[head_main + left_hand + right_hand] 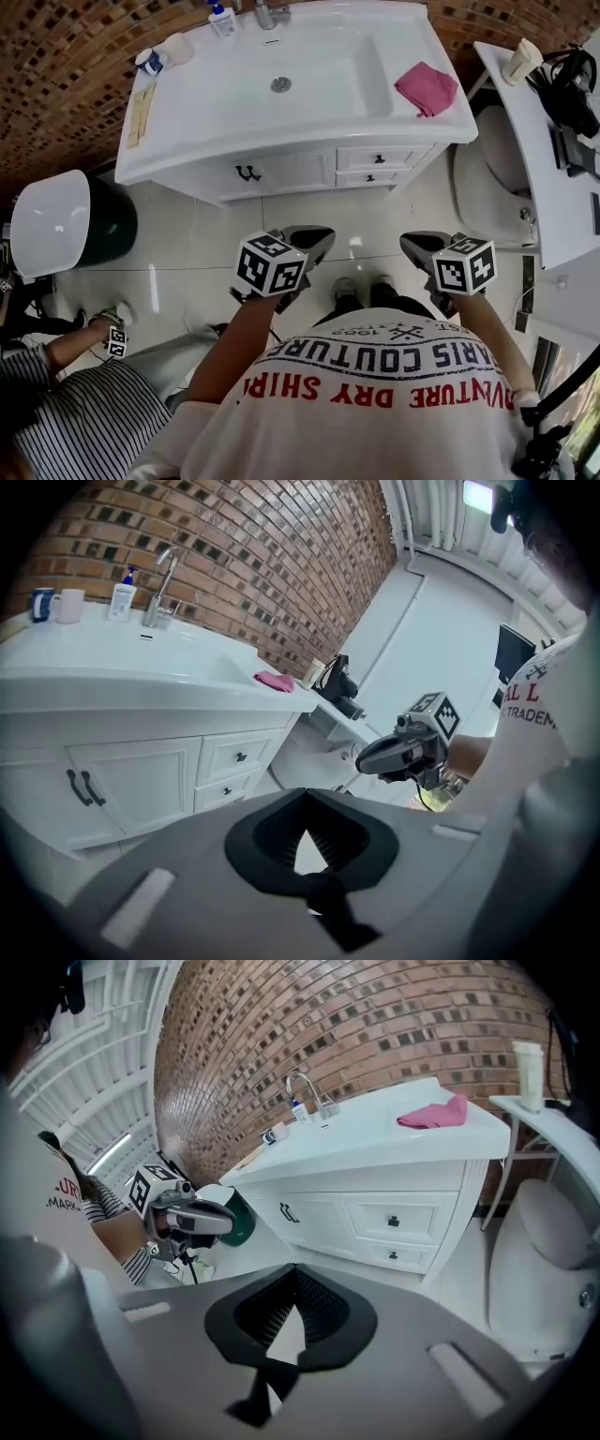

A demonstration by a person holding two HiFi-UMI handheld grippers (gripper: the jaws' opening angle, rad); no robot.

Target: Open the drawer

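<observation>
White vanity cabinet with a moulded basin top (234,131): spans the upper centre of the head view, against a brown brick-tile wall.

White toilet (492,173): right edge of the frame, just beside the cabinet's right end.

Dark green bin with a white lid (52,223): left edge, on the pale tiled floor (187,244).

Left gripper (306,801): lower centre-left of the head view, over the floor and well apart from the cabinet. Its fingers are pressed together at the tips, with nothing between them.

Right gripper (295,1277): lower centre-right, level with the left one. Its fingers are likewise together and empty.

Upper white drawer with a black knob (380,157): right part of the cabinet front, below the counter edge, flush with the face, closed.

Lower white drawer of the same pattern (367,177): directly beneath, also closed.

Pink folded cloth (427,87): on the counter, right of the basin, above the drawers.

Chrome tap (265,15): top centre, behind the basin.
</observation>
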